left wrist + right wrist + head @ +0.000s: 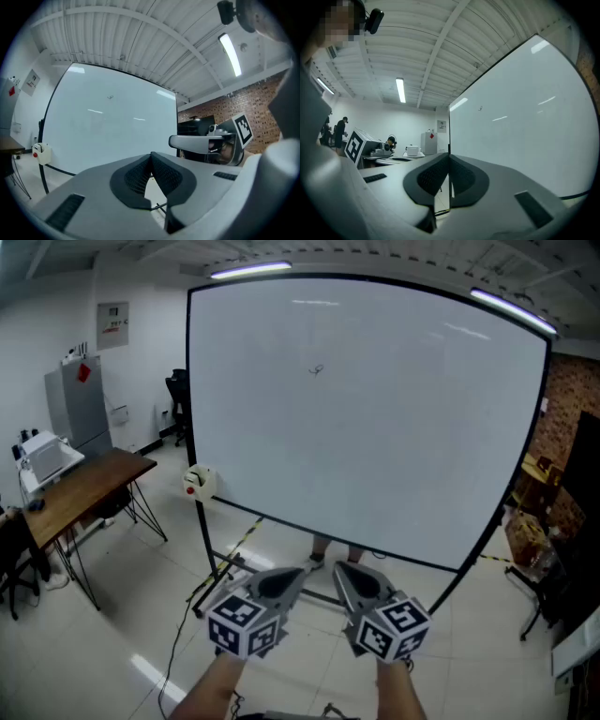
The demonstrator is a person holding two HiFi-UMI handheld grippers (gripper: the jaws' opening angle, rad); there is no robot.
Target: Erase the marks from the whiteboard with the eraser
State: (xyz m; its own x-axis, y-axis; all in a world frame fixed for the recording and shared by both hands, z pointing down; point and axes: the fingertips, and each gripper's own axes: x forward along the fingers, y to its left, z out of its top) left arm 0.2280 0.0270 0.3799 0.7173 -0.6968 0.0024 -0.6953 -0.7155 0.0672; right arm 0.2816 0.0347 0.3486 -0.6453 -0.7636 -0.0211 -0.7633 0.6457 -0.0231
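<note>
1. White and nearly blank, the whiteboard fills most of the head view, standing upright in a black frame on a pale floor. One small dark mark sits high on the board, a little left of centre. A small white-and-red object hangs at the board's lower left edge; I cannot tell whether it is the eraser. Low in the view, the left gripper and the right gripper are held side by side, well short of the board. A wooden desk stands at the left.
2. Left gripper view: this gripper's black ribbed pads are pressed together with nothing between them. The board stands beyond, with the mark high on it and the white-and-red object at its lower left edge. The right gripper shows to the right, in front of a brick wall.
3. Right gripper view: its jaws meet tip to tip and hold nothing. The board rises at the right with the mark high up. The left gripper's marker cube shows at the left.
</note>
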